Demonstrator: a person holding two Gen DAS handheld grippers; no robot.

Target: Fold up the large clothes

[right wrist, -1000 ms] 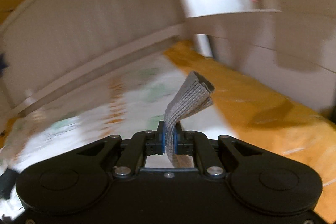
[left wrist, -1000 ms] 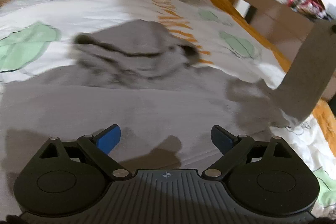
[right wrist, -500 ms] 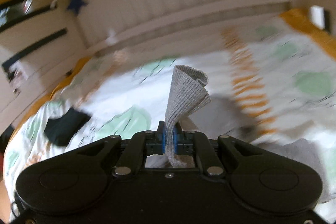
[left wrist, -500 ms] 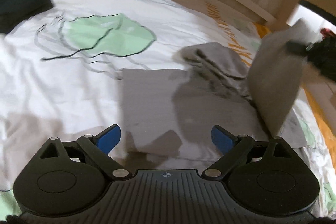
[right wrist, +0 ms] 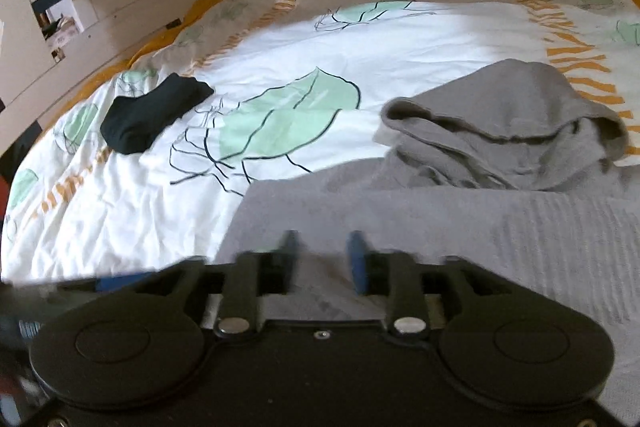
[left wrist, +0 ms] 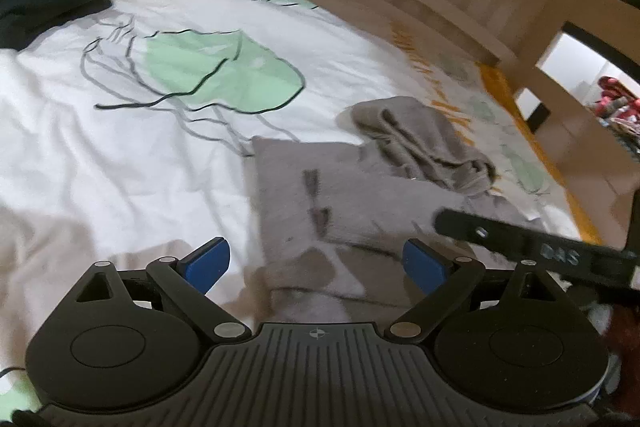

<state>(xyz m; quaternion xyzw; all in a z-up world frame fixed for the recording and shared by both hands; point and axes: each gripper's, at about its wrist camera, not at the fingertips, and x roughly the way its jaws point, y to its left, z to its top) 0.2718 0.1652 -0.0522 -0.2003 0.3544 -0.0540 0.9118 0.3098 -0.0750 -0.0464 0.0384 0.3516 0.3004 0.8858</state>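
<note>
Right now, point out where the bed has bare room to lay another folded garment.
Bare sheet lies between the black garment and the grey hoodie, across the green leaf print. More lies toward the near left edge, beside the left gripper. The right side is crowded: the hoodie's body and bunched hood fill it, with the right gripper over it.

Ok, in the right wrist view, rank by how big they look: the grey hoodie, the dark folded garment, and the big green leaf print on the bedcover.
1. Grey hoodie, by far the largest, though nearest the camera.
2. Green leaf print.
3. Dark folded garment, smallest, though it lies farther away than the hoodie, so its true size is unsure.
</note>
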